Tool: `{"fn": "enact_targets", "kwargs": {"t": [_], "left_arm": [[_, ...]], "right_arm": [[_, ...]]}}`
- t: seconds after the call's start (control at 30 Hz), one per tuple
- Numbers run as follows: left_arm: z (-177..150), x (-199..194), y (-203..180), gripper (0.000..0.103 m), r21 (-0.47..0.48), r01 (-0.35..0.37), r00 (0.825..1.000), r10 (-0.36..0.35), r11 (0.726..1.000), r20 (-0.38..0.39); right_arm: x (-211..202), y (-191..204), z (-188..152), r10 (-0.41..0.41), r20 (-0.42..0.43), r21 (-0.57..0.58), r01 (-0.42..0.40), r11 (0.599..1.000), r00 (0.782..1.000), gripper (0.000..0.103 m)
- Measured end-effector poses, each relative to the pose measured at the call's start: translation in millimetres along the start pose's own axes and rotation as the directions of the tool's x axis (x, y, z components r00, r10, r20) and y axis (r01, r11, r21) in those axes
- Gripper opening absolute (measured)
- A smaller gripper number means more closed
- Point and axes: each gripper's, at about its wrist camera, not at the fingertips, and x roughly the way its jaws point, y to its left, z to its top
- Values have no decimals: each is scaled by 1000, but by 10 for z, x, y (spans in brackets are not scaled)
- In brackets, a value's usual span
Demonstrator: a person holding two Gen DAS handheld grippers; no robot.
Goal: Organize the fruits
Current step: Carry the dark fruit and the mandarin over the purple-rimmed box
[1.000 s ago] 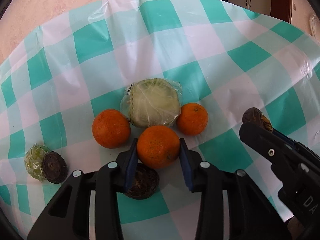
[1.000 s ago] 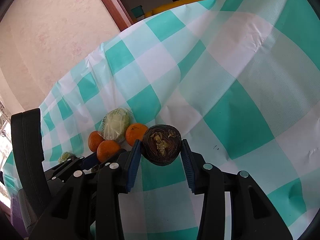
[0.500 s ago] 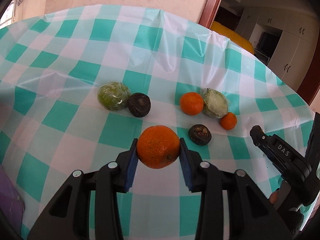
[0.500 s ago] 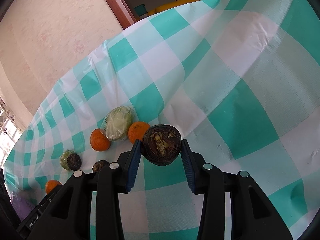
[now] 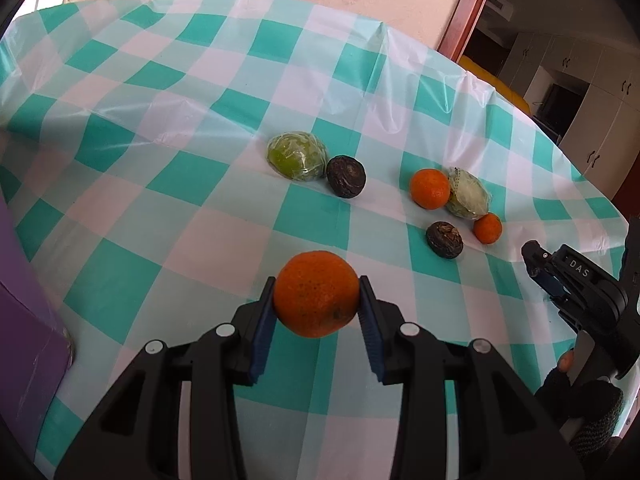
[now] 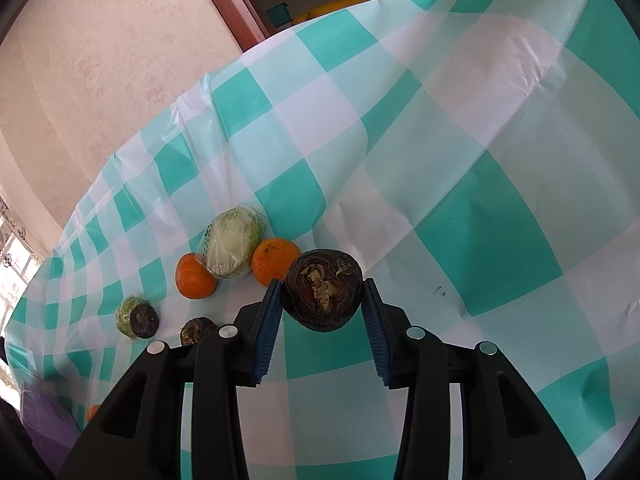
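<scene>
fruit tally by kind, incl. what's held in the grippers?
Oranges: 3, one held in the left gripper, two on the cloth
Dark brown wrinkled fruits: 3, one held in the right gripper, two on the cloth
Plastic-wrapped green fruits: 2
Total: 8

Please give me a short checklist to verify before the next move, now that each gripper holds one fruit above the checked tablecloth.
1. Left gripper grip on the orange: ok, both pads press its sides.
2. Right gripper grip on the dark fruit: ok, held between both pads.
3. Orange clear of the tablecloth: ok, it hangs above the cloth.
4. Bare cloth ahead of the right gripper for a placement: ok, the squares there are bare.
5. Distance between the two grippers: ok, they stand apart in the left view.
6. Where each fruit should go: cannot tell, no container is clearly shown.
</scene>
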Motion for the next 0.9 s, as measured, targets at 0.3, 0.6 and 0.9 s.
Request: {"fn": "enact_targets", "kwargs": {"t": [0.3,0.6,0.9], "left_arm": [[-119,-102,135,39,-77,36,999,-37,996,-19],[-449,-466,196,39,-64,43,999,-42,997,10],[-735,-845,325,39,-58,42,998,-39,997,52]], "right_arm": [[-90,178,-164,-45,-23,-61,43,997,999,40],[-481,531,-717,-20,-41,-144,14,990,999,40],[-865,672,-1159,18,-74,-199,-32,979,997,40]]}}
